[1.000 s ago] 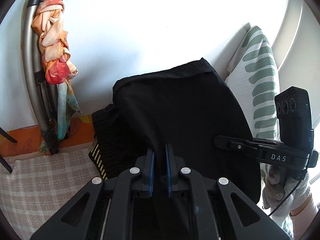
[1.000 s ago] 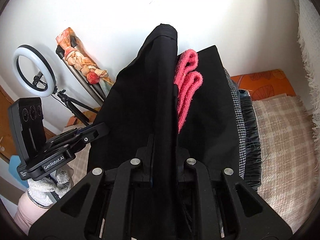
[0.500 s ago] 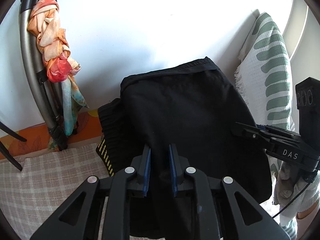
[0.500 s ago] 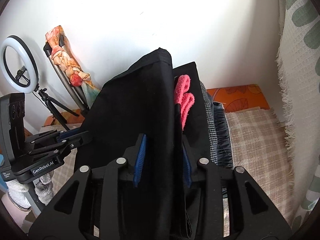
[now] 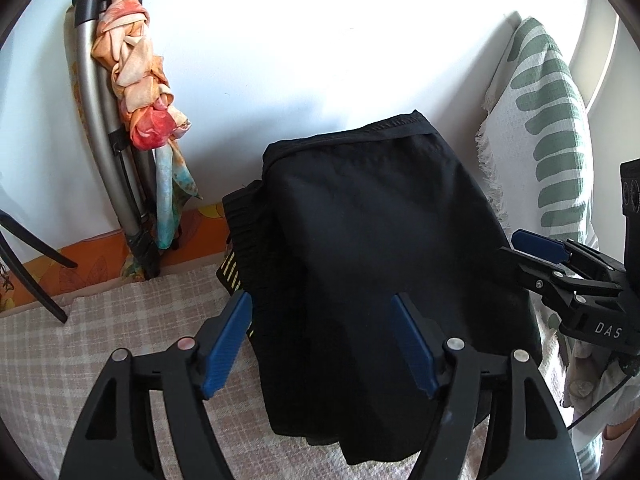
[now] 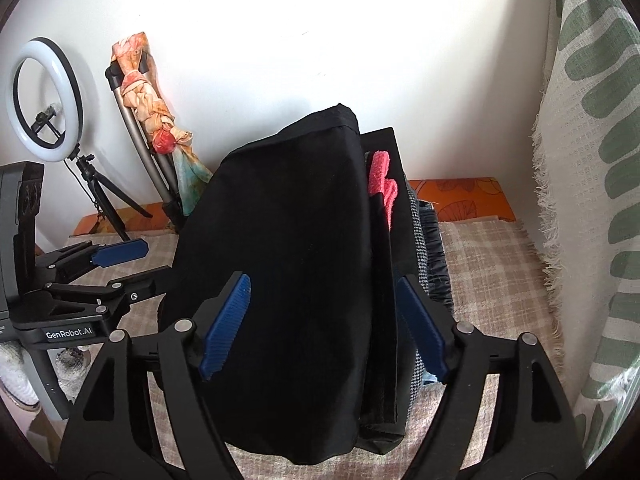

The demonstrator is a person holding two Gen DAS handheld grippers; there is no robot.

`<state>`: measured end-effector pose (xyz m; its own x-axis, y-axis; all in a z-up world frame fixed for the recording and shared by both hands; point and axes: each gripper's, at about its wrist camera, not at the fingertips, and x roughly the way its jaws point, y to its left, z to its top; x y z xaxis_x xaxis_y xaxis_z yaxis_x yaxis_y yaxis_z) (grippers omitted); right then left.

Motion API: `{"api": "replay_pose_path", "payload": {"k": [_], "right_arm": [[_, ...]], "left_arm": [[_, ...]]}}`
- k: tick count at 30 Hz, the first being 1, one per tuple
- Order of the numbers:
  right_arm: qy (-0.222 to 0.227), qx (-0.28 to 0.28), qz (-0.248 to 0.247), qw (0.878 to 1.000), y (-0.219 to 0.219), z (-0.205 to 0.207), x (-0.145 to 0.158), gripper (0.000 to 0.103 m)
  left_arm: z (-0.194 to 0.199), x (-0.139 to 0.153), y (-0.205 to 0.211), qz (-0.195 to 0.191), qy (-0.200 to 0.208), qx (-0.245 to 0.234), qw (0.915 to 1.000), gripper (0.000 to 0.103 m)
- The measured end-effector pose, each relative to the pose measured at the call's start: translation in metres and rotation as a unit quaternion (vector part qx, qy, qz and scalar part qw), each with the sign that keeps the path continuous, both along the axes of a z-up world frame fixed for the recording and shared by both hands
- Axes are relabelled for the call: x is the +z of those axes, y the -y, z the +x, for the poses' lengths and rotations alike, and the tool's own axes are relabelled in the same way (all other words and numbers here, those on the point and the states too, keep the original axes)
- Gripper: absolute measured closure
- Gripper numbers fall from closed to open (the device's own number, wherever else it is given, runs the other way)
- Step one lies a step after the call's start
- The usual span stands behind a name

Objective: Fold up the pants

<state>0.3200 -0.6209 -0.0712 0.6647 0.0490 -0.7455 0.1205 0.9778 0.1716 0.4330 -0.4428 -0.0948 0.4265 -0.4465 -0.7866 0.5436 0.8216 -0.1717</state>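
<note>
At the bottom of each wrist view the left tongs point(image 5: 322, 340) and right tongs point(image 6: 322, 326) stand wide apart, ribbed blue pads gripping nothing, straddling the near edge of the folded pants point(image 6: 288, 272), a smooth matte black bundle on a beige checked cloth point(image 6: 492, 264). The bundle's long axis runs from the tongs toward the white wall, hemmed edge farthest. Against its right side in the right view press a pink knit piece point(image 6: 382, 178) and houndstooth fabric point(image 6: 416, 240); beyond, upper left, stand a scarf-wrapped metal frame point(image 5: 132, 92) and ring light point(image 6: 44, 96).
</note>
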Motion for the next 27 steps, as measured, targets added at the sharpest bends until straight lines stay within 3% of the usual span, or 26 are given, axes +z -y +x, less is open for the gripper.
{"api": "replay_pose_path", "payload": {"k": [7, 14, 27], "right_arm": [[0.009, -0.012, -0.026, 1.0, -0.023, -0.028, 0.011, 0.02], [0.037, -0.026, -0.037, 0.998, -0.044, -0.069, 0.032, 0.015], [0.094, -0.028, -0.064, 0.993, -0.109, -0.165, 0.065, 0.001]], "left_arm": [[-0.022, 0.009, -0.021, -0.005, -0.002, -0.001, 1.0, 0.033], [-0.059, 0.029, -0.048, -0.01, 0.023, -0.001, 0.9997, 0.033], [-0.172, 0.073, -0.1, -0.037, 0.097, -0.011, 0.9945, 0.033]]}}
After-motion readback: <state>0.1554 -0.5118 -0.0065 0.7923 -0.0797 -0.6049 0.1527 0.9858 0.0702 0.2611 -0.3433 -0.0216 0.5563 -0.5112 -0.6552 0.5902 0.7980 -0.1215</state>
